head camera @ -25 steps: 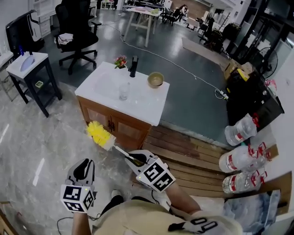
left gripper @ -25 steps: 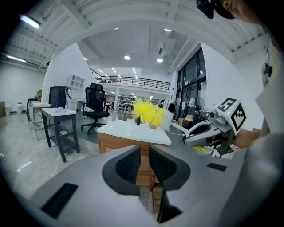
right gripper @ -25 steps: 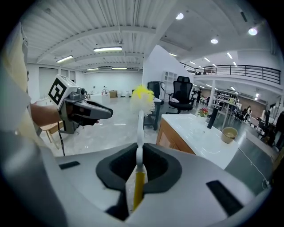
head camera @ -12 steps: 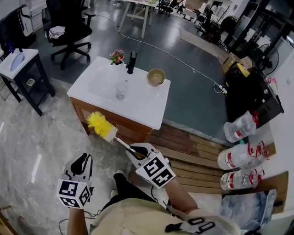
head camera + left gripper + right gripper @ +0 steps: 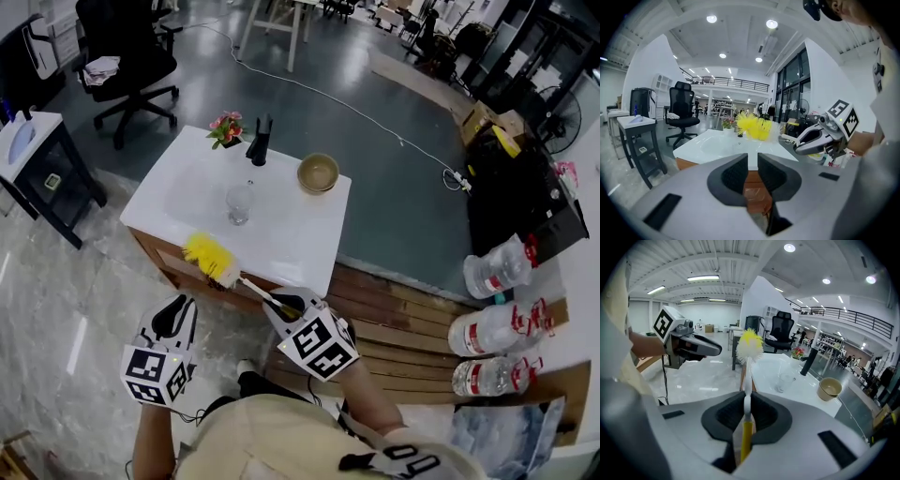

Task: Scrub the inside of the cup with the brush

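Left claw [image 5: 174, 317] hangs low at the near left, short of the cabinet front, its jaws a narrow gap apart with nothing between them; in the left gripper view [image 5: 751, 162] only the wooden cabinet shows through the gap. Just right of it, the yellow-bristled bottle brush with a white and yellow handle [image 5: 212, 258] slants up and leftward, its fluffy head over the near edge of the white vanity surface [image 5: 309, 234]. Farther on, the clear glass cup [image 5: 238, 202] stands upright in the shallow basin, well apart from the brush head. A black tap [image 5: 262, 141] with small pink flowers [image 5: 225, 129] beside it stands at the far edge. The right claw [image 5: 283, 312] is clamped on the brush handle, which runs straight out between its pads in the right gripper view [image 5: 746, 409]. A tan bowl [image 5: 318, 172] sits at the surface's far right, and large clear water bottles [image 5: 497, 267] lie on the floor at the right.
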Demonstrator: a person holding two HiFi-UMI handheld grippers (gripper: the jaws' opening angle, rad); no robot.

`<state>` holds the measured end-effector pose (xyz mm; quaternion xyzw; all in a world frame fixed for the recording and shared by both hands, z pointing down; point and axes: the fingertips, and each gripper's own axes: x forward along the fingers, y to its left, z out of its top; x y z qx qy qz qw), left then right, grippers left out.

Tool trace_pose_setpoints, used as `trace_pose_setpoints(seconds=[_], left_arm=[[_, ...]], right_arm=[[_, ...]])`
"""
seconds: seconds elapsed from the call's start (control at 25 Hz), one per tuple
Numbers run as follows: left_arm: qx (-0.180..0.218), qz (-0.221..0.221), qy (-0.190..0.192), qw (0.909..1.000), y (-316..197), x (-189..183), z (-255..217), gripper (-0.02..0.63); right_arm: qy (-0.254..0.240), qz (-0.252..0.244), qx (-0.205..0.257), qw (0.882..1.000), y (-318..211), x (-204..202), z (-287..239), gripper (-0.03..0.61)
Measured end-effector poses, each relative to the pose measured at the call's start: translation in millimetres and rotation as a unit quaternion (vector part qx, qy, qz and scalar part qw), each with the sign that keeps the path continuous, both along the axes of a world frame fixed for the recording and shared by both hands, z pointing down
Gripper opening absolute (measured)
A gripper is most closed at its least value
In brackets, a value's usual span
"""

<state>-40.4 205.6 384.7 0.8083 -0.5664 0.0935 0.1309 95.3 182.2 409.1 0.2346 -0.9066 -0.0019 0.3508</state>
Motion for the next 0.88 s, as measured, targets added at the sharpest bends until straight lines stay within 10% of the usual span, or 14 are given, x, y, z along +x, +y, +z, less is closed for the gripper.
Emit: trace_pose_setpoints(seconds=[0.88], left_arm=[[-0.037, 0.101, -0.099, 0.9892, -166, -20, 39, 0.072]], right_arm=[[0.105, 0.103, -0.017, 0.989, -131, 18, 33, 0.048]])
